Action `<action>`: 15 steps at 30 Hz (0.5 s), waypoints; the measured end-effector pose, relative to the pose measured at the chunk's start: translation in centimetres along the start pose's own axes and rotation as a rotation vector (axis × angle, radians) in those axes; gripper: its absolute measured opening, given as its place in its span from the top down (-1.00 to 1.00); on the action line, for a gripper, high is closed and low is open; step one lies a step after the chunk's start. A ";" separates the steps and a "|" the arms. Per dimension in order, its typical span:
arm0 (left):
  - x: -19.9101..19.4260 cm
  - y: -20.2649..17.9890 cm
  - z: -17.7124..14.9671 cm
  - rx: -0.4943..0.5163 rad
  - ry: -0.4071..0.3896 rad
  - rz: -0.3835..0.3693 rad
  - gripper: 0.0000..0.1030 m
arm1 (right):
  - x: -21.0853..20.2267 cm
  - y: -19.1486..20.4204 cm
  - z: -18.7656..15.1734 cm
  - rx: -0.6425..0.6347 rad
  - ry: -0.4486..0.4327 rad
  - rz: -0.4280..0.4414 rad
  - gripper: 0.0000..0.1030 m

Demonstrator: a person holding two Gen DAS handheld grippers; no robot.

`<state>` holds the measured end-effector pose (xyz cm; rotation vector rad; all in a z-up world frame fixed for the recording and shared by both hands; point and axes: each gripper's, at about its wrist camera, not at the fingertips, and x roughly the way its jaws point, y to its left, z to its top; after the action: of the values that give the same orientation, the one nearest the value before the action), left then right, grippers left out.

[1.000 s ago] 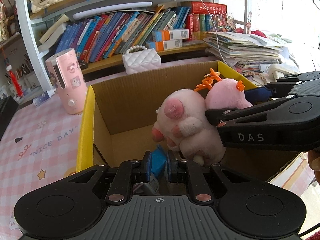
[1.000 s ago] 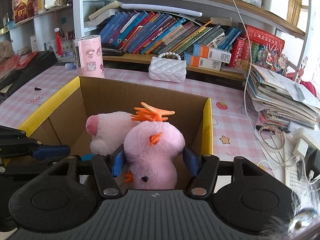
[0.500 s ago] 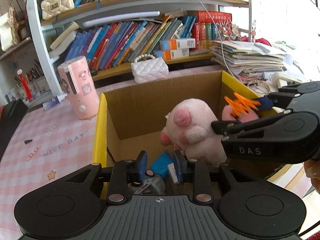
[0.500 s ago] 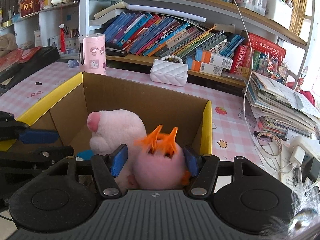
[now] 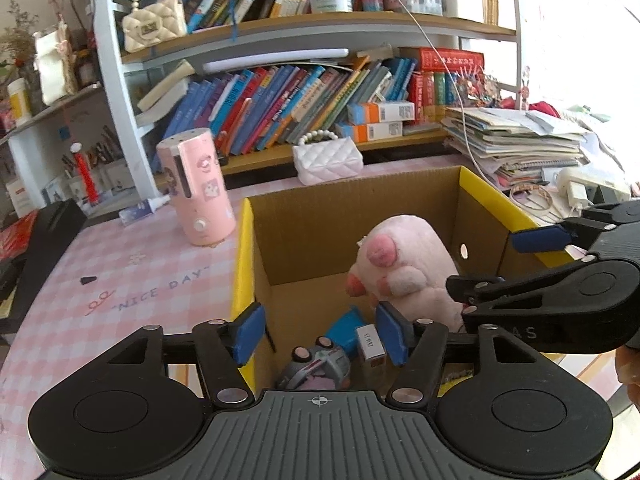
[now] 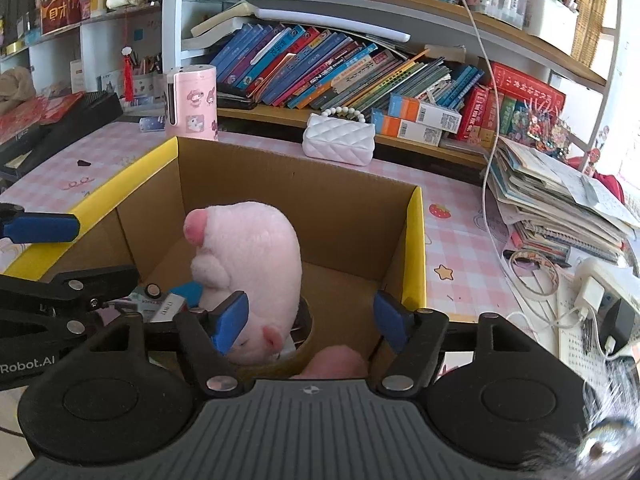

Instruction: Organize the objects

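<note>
Where a second ago both grippers were clamped on toys, the left gripper (image 5: 320, 334) and right gripper (image 6: 308, 322) now hang over the cardboard box (image 6: 280, 184) with jaws opening and pads touching nothing. The pink plush pig (image 6: 248, 256) sits inside the box; the second pink plush (image 6: 334, 362) has dropped low beneath the right gripper. Tablecloth (image 5: 132, 280) reads "NICE DAY"; gripper bodies read "Robot.AI" and, partly hidden, "AS".

A pink checked table (image 5: 120, 280) carries a cardboard box (image 5: 352, 216), pink canister (image 5: 196, 192) and white purse (image 5: 328, 160).
</note>
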<state>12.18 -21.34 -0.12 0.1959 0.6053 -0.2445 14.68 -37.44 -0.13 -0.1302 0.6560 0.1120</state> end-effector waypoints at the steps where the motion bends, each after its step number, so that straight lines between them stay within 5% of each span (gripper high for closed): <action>1: -0.3 0.2 -0.1 -0.006 -0.006 0.004 -0.31 | -0.3 0.1 0.0 0.007 -0.003 -0.004 -0.36; 15: -5.2 3.7 -1.8 -0.065 -0.066 0.028 -0.52 | -5.6 3.7 0.3 0.076 -0.083 -0.054 -0.52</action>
<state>8.08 -16.47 1.89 0.1328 0.5438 -0.2031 9.97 -34.08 3.25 -0.0694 0.5728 0.0405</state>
